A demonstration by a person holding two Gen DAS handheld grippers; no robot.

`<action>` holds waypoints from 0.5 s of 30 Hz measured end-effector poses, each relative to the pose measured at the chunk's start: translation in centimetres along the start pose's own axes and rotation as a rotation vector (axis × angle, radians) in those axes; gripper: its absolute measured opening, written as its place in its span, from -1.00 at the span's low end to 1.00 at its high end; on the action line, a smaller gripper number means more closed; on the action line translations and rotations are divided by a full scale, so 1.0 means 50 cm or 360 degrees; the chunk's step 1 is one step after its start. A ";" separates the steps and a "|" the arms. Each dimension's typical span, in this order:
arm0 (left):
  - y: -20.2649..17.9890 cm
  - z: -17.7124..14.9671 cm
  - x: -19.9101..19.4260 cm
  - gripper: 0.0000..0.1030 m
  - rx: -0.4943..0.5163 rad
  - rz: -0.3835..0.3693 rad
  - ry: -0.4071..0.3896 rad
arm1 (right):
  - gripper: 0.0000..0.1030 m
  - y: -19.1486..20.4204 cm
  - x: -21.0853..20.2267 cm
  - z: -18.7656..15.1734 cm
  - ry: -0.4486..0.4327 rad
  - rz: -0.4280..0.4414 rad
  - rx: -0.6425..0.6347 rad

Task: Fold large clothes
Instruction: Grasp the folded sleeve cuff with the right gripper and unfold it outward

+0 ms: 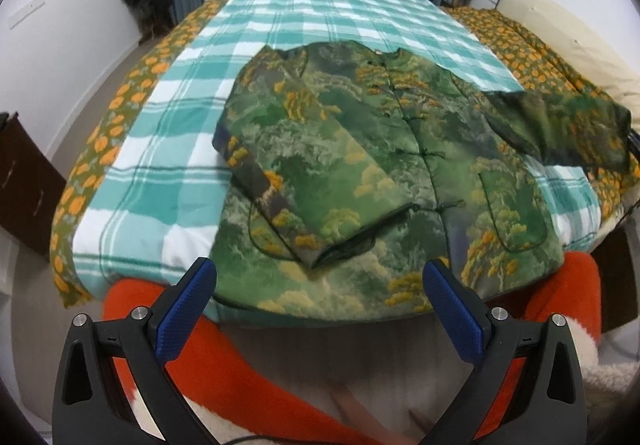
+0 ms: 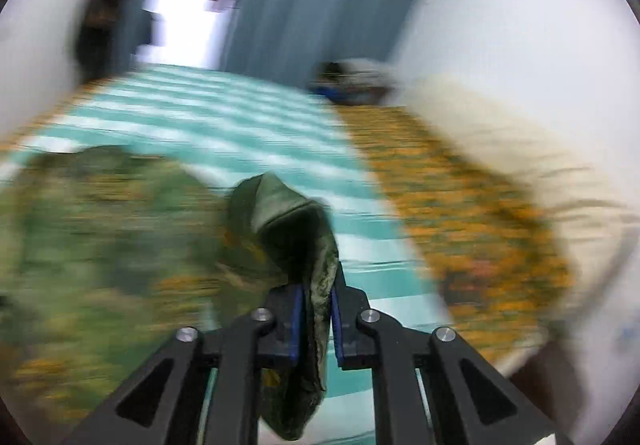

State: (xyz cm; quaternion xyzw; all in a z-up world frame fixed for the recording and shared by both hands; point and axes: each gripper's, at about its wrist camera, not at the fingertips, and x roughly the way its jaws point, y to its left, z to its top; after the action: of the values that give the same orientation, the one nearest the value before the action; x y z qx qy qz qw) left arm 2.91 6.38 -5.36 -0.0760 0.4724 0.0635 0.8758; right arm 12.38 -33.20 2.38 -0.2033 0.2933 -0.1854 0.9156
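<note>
With the right sleeve (image 2: 280,229) clamped in the right gripper (image 2: 315,309), a taut, level carry across the jacket (image 1: 360,165) was advised; the left gripper (image 1: 320,305) was held wide and empty.

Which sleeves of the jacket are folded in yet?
One. The left-view sleeve lies across the jacket front; the other sleeve is lifted, clamped in the right tool.

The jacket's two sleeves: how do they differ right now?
The left sleeve lies folded across the jacket front, flat and free. The right sleeve stretches outward, its cuff clamped in the right gripper. Both share the green-and-yellow print.
</note>
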 end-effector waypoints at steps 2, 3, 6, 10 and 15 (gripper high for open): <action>0.007 0.006 0.000 0.99 0.0010 0.0040 -0.0019 | -0.46 -0.045 0.017 -0.006 0.0026 -0.0163 0.0065; 0.012 0.008 0.001 0.99 0.0012 0.0053 -0.0025 | -0.46 -0.064 0.011 -0.013 0.0030 -0.0148 0.0143; 0.026 0.014 0.012 0.99 0.0005 0.0085 -0.0021 | -0.37 -0.052 -0.022 -0.047 0.0031 -0.0042 0.0235; 0.030 0.024 0.035 0.99 0.0030 0.0115 -0.0001 | -0.32 0.057 -0.078 -0.124 0.0090 0.0244 0.0188; 0.009 0.029 0.045 0.99 0.0147 0.0108 -0.0038 | -0.18 0.163 -0.152 -0.217 0.0183 0.0571 0.0227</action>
State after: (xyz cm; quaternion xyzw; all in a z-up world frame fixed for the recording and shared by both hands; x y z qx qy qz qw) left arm 5.22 7.17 -6.49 -0.0186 0.4666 0.0723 0.8813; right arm 1.78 -25.66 -6.13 -0.0716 0.3626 -0.0510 0.9278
